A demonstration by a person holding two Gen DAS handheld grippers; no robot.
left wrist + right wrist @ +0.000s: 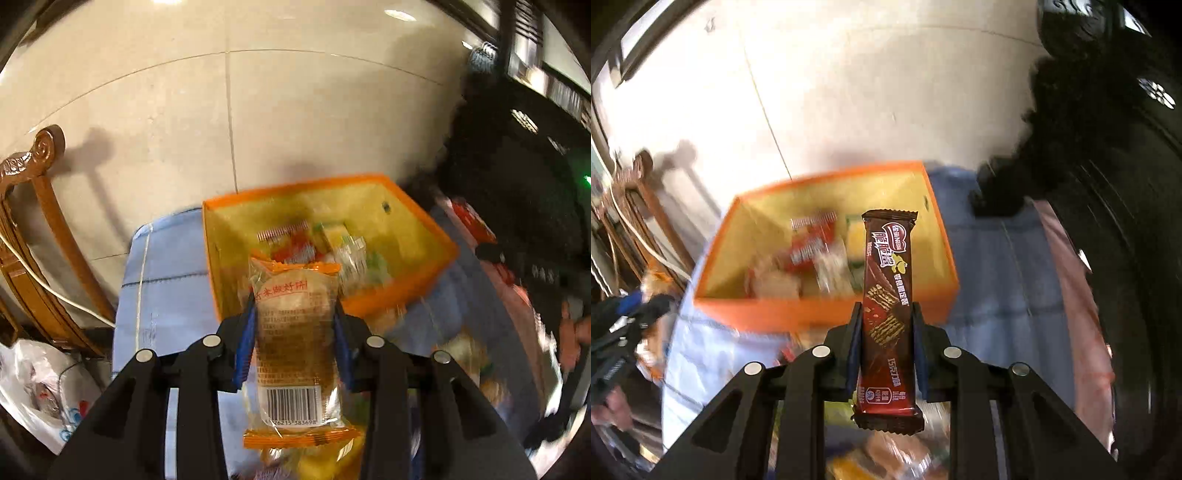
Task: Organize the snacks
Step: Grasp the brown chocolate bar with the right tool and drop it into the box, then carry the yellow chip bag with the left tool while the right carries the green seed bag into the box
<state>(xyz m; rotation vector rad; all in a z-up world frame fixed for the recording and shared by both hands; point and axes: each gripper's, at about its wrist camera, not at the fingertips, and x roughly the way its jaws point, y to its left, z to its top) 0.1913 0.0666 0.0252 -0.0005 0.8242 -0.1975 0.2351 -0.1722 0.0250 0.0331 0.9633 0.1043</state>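
Note:
My left gripper [294, 314] is shut on a clear orange-edged cracker packet [297, 343], held upright in front of the orange box [388, 299]. The box holds several snack packets [314, 245]. My right gripper [886, 317] is shut on a brown chocolate wafer bar [888, 314], held upright just before the same orange box [783, 314], which holds a red packet [810, 243] and others. The left gripper [631, 325] shows blurred at the left of the right wrist view.
The box stands on a blue cloth [166, 280] over a table. More snacks [469, 354] lie on the cloth near the grippers. A wooden chair [33, 229] and a white plastic bag [37, 387] are at the left. Dark furniture [517, 184] stands at the right.

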